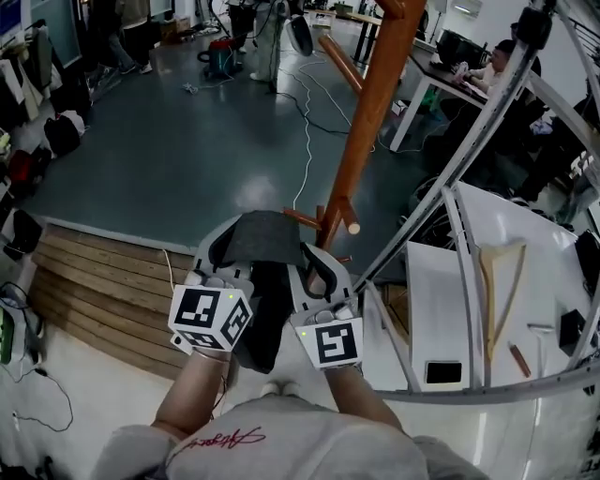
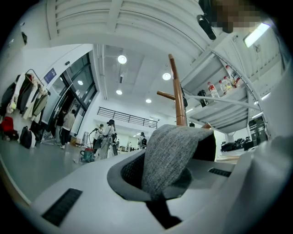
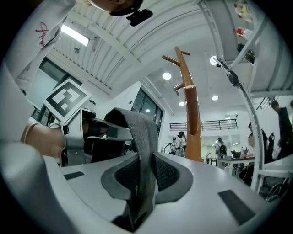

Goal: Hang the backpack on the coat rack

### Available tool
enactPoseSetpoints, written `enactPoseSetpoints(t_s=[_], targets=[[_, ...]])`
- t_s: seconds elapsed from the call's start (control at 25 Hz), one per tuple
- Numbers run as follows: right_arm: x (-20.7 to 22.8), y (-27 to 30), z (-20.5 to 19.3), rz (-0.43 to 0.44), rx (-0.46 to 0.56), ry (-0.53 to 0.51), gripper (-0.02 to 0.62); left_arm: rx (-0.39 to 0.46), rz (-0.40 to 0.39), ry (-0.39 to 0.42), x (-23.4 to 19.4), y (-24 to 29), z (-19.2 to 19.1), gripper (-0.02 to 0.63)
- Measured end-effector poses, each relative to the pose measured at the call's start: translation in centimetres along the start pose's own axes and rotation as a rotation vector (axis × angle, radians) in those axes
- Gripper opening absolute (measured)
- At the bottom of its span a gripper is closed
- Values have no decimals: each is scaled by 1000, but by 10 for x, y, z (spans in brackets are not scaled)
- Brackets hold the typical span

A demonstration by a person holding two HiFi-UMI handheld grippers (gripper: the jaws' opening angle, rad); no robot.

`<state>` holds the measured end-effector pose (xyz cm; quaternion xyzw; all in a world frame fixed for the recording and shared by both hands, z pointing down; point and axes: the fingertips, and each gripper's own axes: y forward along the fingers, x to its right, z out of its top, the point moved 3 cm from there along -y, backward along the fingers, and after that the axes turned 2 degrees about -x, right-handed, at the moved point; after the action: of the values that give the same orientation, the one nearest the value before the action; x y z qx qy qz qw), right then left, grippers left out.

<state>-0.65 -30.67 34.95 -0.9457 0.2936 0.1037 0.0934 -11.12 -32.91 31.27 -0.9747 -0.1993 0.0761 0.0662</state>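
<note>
The backpack point(image 1: 265, 314) is hanging in the air in front of the person, its black body dangling between the two grippers. It is not yet on the rack point(image 1: 375, 112). Its grey strap point(image 1: 264, 234) is arching across the top from one gripper to the other.

The left gripper point(image 1: 221, 248) is clenching one end of the strap: in the left gripper view the grey webbing is running down into the narrow gap between the jaws, and the pads are pressing on it. The right gripper point(image 1: 315, 264) is gripping the other end in the same way, with the strap standing edge-on between its closed jaws. Both grippers are sitting side by side, close together.

The rack, an orange-brown wooden pole, is rising just beyond the grippers and leaning across the head view. A short peg point(image 1: 349, 225) low on it is sticking out just past the right gripper, apart from the strap.

A wooden platform point(image 1: 103, 281) is lying below and to the left, with grey floor point(image 1: 187, 150) beyond it. A white table point(image 1: 441, 300) and a metal frame point(image 1: 469, 150) are standing at the right. People point(image 1: 262, 28) are standing far back.
</note>
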Motion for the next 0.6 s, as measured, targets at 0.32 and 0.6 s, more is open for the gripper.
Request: enactPoseSetpoints(t_s=[0.32,0.6], targets=[[12,-10,28,-9,1,-72,40,17,-57,153,-19,23,30,21],[26,5,32,4,-5,69,40,-4,-169,231,-16,67,49,21]])
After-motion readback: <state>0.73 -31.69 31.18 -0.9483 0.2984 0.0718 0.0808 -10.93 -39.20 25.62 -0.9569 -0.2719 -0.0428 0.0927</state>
